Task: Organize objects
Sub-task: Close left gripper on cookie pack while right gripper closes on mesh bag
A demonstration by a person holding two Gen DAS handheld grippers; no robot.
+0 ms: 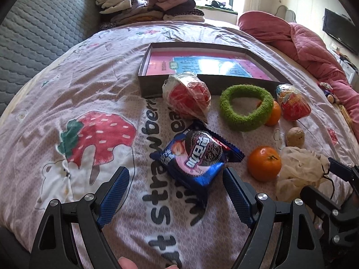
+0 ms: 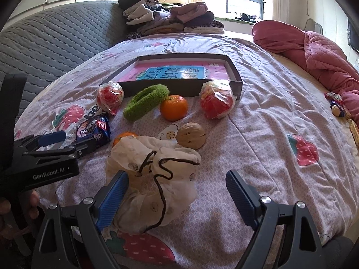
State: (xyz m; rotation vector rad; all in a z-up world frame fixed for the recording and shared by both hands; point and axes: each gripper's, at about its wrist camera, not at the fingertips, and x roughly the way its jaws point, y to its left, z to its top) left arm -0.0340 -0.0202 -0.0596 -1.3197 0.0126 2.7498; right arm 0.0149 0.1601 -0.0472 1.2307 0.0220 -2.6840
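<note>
- Left gripper [image 1: 174,188]: jaws spread wide, nothing pinched. The Oreo pack [image 1: 197,154] lies flat on the bedspread [image 1: 67,89] between and just ahead of the fingertips — its near corner reaches into the gap, closer to the right-hand jaw.
- Ahead of those jaws and to the right: a mandarin [image 1: 264,163] beside the pack, a walnut [image 1: 295,136] beyond it, and a cloth pouch [image 1: 298,170] at the far right.
- Farther out from the left jaws: a wrapped red snack [image 1: 187,97], a green ring [image 1: 245,107] with a second mandarin [image 1: 274,113] touching its right side, and another wrapped snack [image 1: 292,103].
- Beyond all these sits the open box [image 1: 208,65], low-walled, a pink-and-blue printed sheet in its bottom.
- Right gripper [image 2: 177,185]: jaws spread wide too, holding nothing. The pouch [image 2: 157,179] — pale, with a dark drawstring — lies between them, crowding the left-hand jaw and well apart from the right-hand one.
- Just past the pouch from the right jaws: the walnut [image 2: 191,135], and the near mandarin [image 2: 124,135] partly hidden behind the cloth.
- To the left of the right jaws the left gripper [image 2: 67,141] shows side-on, by the pack [image 2: 94,130].
</note>
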